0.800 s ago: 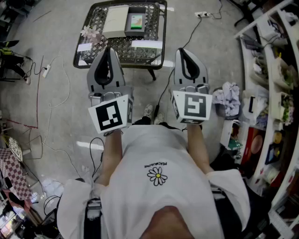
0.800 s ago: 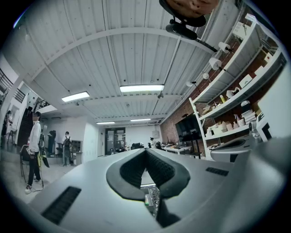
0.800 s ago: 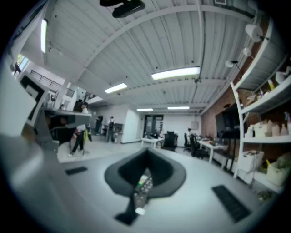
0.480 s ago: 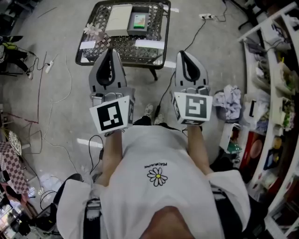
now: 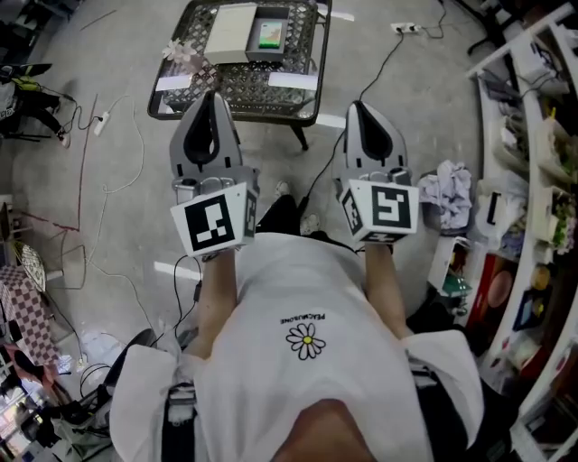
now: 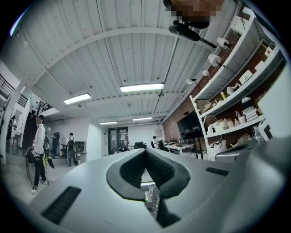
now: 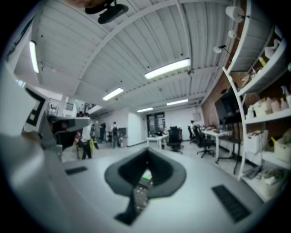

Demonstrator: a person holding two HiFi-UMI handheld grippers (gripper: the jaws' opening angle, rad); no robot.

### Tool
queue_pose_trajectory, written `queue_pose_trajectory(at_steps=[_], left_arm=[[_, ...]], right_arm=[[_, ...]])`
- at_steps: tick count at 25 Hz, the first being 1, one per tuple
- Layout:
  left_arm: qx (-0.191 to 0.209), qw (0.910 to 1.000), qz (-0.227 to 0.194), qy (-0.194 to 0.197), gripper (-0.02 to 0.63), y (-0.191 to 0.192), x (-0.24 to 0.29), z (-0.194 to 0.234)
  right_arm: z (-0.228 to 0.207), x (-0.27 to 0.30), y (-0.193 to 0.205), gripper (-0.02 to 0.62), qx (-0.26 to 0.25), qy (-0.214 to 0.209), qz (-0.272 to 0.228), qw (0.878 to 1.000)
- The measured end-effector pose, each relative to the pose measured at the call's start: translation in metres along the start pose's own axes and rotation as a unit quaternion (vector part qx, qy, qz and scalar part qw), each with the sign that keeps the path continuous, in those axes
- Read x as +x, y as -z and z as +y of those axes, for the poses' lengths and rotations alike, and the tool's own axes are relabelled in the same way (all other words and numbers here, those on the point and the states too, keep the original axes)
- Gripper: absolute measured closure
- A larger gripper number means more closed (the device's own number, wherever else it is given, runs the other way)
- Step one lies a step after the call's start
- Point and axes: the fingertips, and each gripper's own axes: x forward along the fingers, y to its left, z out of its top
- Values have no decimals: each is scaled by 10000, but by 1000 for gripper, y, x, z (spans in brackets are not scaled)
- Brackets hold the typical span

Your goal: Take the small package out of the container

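Note:
The small green package [image 5: 269, 34] lies in a grey open container [image 5: 250, 38] on a black mesh table [image 5: 237, 88] at the top of the head view. Beside it lies a flat white box [image 5: 228, 22]. My left gripper [image 5: 211, 96] and right gripper [image 5: 359, 106] are held side by side in front of the person, short of the table, both shut and empty. In the right gripper view the shut tips [image 7: 147, 160] frame a green patch [image 7: 145, 176]. The left gripper [image 6: 145, 150] view shows a strip of mesh [image 6: 154, 201] below its tips.
Cables and a power strip [image 5: 99, 118] trail over the concrete floor at left. Cluttered white shelves [image 5: 533, 135] run along the right, with a crumpled cloth [image 5: 447, 185] at their foot. A cable [image 5: 377, 65] runs from the table's right side. People stand far off in the room [image 6: 38, 154].
The table has slid slightly toward the top of the head view. The right gripper has shifted a little to the right. Both grippers stay shut and empty.

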Motion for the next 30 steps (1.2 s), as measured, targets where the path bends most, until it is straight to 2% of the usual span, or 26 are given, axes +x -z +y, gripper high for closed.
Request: queue_pose_trajectory(at_steps=[9,13,18,23,30], left_arm=[[58,9996,-276,28,583,6,-10,-16],[-68,9992,-401,-56,583,19,-14,-12],[-102,9991,-372,-160,583,37,-5,1],[-108,9993,-335,-137,583,38,11,12],[-233,9994,-261,-65,583,50,57,44]], right_arm=[[-5,-17,19,565,2,-201,-90,9998],[-3,-13,34,565,40,-260,-158,9995],[3,9,43,565,17,-366,-131,9992],[9,31,41,565,33,-439,-54,9990],[21,85,39,565,-91,-419,138,9990]])
